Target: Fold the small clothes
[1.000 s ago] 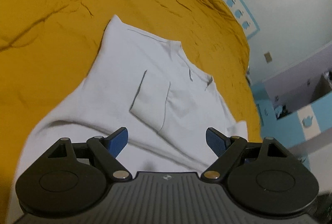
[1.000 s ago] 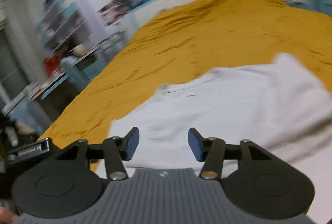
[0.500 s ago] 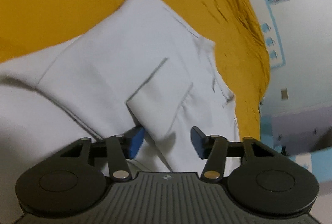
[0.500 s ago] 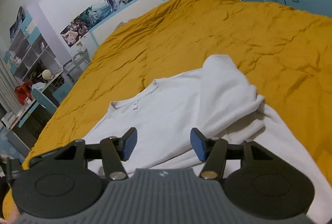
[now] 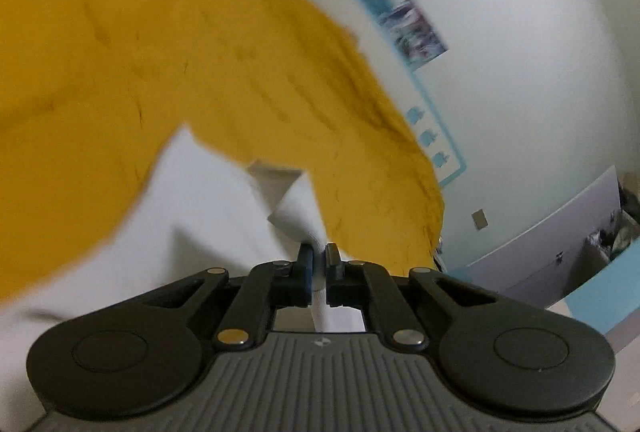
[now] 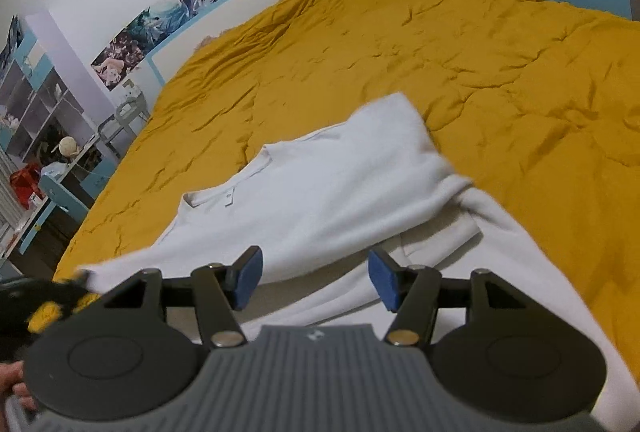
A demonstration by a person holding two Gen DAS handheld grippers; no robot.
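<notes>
The white cotton T-shirt (image 6: 320,192) lies on the wrinkled mustard-yellow quilted bedspread (image 6: 460,52), near the front edge of the bed, with its collar toward the left of the right wrist view. Its far side is already turned in — a sleeve and side panel lie doubled over the body, making a thick ridge at the right.

The left gripper (image 5: 319,258) has its jaws nearly together with a thin band of white cloth pinched between them; the cloth runs down through the gap behind the fingers, so the grip looks firm. The left wrist view is badly blurred, so which edge of the shirt it has I cannot tell for sure; in the right wrist view a corner of the shirt at the near left seems to be drawn toward a dark blurred shape there.

The right gripper (image 6: 316,278) hovers just above the near part of the shirt, its blue-padded fingers (image 6: 248,278) spread wide, holding nothing.

The step in hand looks like the second side fold: one edge has been picked up and is ready to be carried across the body. The next move calls for lifting that pinched edge enough to clear the cloth beneath, then laying it over toward the folded ridge so the edges line up — while the free gripper either pins the body or takes a matching corner. Soft jersey like this sags and drags, so the layer underneath could bunch.
</notes>
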